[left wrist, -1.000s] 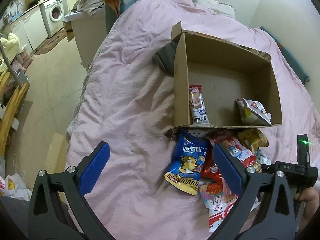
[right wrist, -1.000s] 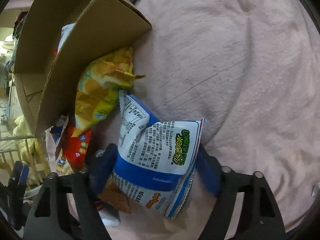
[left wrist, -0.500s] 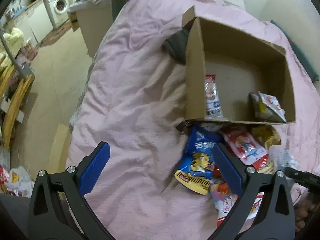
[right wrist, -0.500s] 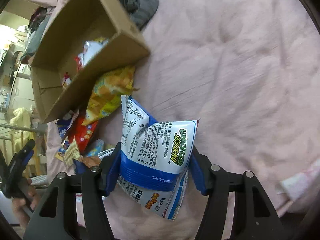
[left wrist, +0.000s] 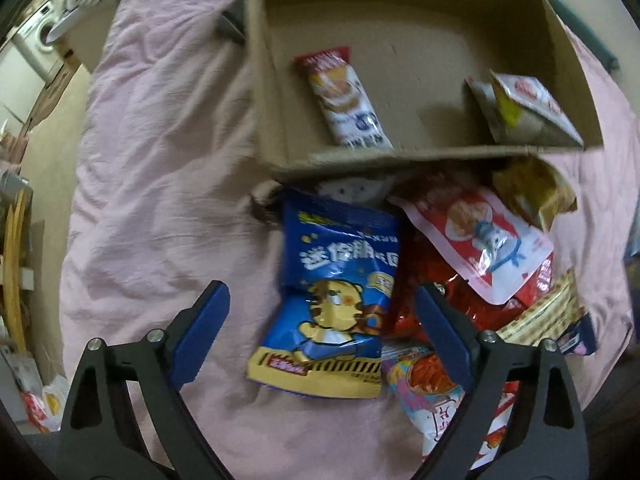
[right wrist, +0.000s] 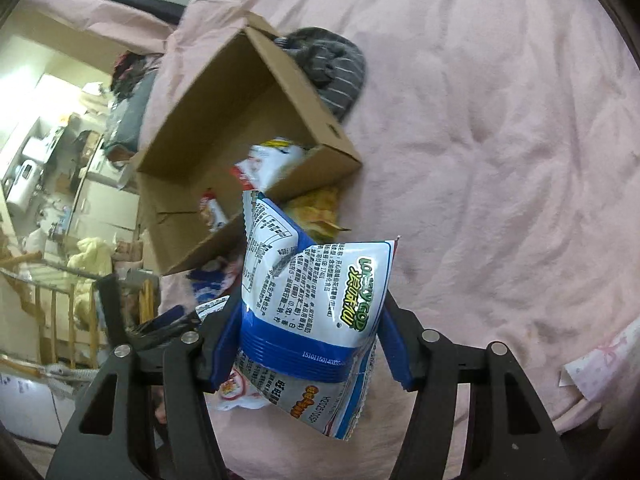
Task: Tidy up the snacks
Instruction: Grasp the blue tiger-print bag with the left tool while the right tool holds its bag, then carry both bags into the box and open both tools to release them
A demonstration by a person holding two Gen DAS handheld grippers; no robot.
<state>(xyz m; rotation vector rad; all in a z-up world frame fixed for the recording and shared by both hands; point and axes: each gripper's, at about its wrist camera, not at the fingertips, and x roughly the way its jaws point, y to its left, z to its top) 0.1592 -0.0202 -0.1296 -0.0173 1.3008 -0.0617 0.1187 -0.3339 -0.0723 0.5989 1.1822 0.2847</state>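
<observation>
An open cardboard box point(left wrist: 276, 92) sits on the pink bedspread and holds a long white snack bar point(left wrist: 344, 100) and a silver-yellow packet point(left wrist: 520, 108). A pile of snack bags lies before it. My left gripper point(left wrist: 320, 320) is open, low over the blue tiger bag point(left wrist: 340, 280), its fingers on either side of it. My right gripper point(right wrist: 310, 344) is shut on a blue-white snack bag point(right wrist: 316, 300) and holds it in the air short of the box point(right wrist: 248, 92).
A red-white pouch point(left wrist: 480, 240), red bags point(left wrist: 436, 292) and a yellow bag point(left wrist: 532, 188) crowd the pile. A grey striped garment point(right wrist: 332, 68) lies behind the box. The bed's left edge drops to the floor, with a washing machine point(left wrist: 36, 40) beyond.
My left gripper has moved forward and down over the blue tiger bag. My right gripper has lifted the blue-white bag up and back from the pile.
</observation>
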